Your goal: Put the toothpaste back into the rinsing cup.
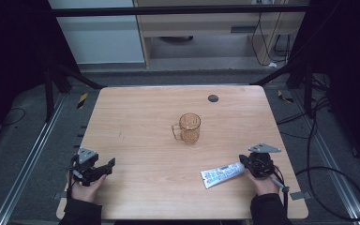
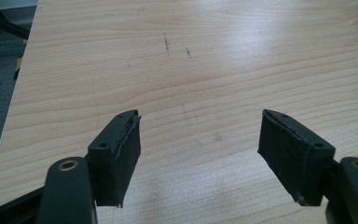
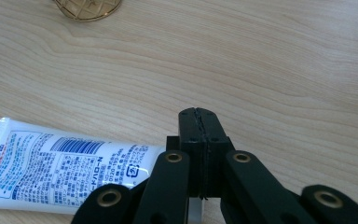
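The desk [image 1: 136, 140] is showing pale wood grain with a smooth, faintly shining finish and a few dark scuffs. The mug [image 1: 189, 128] is looking like amber glass with a patterned, glossy wall. The tube [image 1: 222, 174] is gleaming as white printed plastic. The left gripper [image 2: 200, 140] is presenting matt black, rough-edged pads [image 2: 121, 163].

Counting on table [image 1: 136, 140]: 1 amber glass mug [image 1: 188, 128] sitting near centre. 1 white tube [image 1: 222, 175] w/ blue print lying at near right. 1 dark round disc [image 1: 213, 98] sitting toward far edge. 2 grippers showing: 1 left gripper [image 1: 104, 168], 1 right gripper [image 1: 244, 162]. 2 hands coming in from bottom: 1 left hand [image 1: 87, 190], 1 right hand [image 1: 262, 183]. 1 table total.
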Demonstrator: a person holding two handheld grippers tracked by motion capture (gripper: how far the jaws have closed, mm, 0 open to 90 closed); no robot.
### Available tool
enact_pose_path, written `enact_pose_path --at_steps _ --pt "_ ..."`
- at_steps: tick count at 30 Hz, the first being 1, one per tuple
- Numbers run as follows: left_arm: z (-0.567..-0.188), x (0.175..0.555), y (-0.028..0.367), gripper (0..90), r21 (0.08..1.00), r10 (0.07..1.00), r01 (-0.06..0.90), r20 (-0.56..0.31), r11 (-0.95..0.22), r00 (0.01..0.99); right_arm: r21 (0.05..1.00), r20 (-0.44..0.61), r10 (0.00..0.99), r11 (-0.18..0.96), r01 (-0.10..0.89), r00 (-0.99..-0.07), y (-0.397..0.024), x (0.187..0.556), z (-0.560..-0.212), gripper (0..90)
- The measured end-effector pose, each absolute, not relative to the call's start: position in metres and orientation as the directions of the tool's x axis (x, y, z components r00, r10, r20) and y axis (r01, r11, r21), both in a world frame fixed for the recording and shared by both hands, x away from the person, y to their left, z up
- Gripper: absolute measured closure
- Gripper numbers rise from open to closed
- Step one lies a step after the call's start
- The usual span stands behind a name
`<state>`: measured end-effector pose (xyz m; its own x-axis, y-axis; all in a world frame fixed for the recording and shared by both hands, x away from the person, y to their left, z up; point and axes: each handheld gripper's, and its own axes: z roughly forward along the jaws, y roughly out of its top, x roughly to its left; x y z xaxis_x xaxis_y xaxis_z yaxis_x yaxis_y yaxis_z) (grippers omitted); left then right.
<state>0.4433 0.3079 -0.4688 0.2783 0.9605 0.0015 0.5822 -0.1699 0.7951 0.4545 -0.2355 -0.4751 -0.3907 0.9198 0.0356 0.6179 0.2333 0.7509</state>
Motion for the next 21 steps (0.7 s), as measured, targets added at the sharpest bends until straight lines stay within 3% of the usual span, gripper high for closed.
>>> enact_pose_path --at_steps 9,21 --pt "-0.469 0.443 0.307 28.2 0.790 0.960 0.586 0.011 -0.180 0.281 0.731 -0.005 0.915 0.279 0.622 -0.405 -0.236 0.445 -0.475 89.9" --pt "-0.468 0.442 0.308 28.2 0.791 0.961 0.584 0.015 -0.179 0.275 0.714 0.039 0.898 0.282 0.641 -0.438 -0.243 0.419 -0.473 89.6"
